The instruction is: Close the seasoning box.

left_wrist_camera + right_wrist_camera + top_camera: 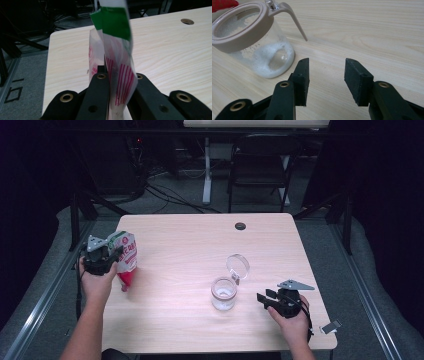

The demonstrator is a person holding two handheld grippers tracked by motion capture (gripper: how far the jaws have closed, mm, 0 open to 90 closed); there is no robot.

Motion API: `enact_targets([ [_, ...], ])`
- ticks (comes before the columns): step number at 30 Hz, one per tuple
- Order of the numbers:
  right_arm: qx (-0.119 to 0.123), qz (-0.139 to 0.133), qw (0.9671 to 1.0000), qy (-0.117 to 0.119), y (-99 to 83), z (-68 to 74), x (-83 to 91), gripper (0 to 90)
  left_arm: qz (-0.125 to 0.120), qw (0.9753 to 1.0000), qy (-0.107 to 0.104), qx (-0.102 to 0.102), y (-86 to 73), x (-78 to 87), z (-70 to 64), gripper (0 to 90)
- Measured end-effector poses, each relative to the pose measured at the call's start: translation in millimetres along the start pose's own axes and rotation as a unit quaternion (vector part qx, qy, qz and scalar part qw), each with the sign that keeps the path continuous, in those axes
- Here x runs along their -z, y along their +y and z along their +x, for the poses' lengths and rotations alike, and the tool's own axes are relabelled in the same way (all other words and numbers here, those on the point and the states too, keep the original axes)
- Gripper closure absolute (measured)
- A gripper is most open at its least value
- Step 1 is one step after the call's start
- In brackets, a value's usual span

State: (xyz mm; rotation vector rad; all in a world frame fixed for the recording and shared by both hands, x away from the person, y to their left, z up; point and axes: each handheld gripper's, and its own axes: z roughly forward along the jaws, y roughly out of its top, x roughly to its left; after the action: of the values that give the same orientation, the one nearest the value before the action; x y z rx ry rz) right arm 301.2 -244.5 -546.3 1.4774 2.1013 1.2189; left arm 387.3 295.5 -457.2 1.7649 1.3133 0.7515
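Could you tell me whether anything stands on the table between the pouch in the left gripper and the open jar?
Nothing visible does: only bare table lies between the pouch, clamped in the left gripper, and the jar.

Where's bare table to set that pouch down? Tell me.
Free: the wide stretch between the pouch and the glass jar, and the far half up to the round hole. Crowded: around the jar, with the right gripper beside it.

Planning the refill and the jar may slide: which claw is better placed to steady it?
Probably the right claw: it sits open just beside the open-lidded glass jar, holding nothing. The left claw is shut on the refill pouch, well away across the table.
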Motion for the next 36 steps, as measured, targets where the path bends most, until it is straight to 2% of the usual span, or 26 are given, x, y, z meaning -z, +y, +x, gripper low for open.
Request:
enact_targets([
  [3,0.001,-0.001,1.0000,0.003,0.2,0.8,-0.4,55.3,0.000,0.9999,0.000,-0.010,7.8,4.1,0.3,90.0],
  [8,0.001,-0.001,1.0000,0.004,0.7,0.5,-0.3,55.3,0.000,0.9996,-0.006,-0.029,19.0,10.8,-7.1,90.0],
  [13,0.005,-0.002,1.0000,0.004,1.4,1.2,-0.1,55.3,-0.002,0.9987,-0.033,-0.038,26.9,15.1,-17.3,90.0],
  [17,0.003,-0.004,1.0000,0.008,1.6,1.1,-0.6,55.2,-0.001,0.9971,-0.057,-0.051,31.0,16.6,-32.1,90.0],
  [21,0.004,-0.003,1.0000,0.005,1.7,0.8,-0.4,55.2,0.005,0.9933,-0.085,-0.078,33.2,16.1,-53.4,90.0],
  [26,0.002,-0.005,0.9999,0.009,1.5,1.0,-0.7,55.1,0.009,0.9884,-0.114,-0.100,34.1,15.4,-76.3,90.0],
  [31,0.002,-0.003,1.0000,0.009,1.4,0.1,-0.4,55.1,0.001,0.9837,-0.145,-0.107,33.3,18.2,-95.4,90.0],
  [36,0.002,-0.004,0.9999,0.009,1.6,0.0,0.0,55.0,0.002,0.9775,-0.174,-0.119,31.0,20.3,-112.8,90.0],
])
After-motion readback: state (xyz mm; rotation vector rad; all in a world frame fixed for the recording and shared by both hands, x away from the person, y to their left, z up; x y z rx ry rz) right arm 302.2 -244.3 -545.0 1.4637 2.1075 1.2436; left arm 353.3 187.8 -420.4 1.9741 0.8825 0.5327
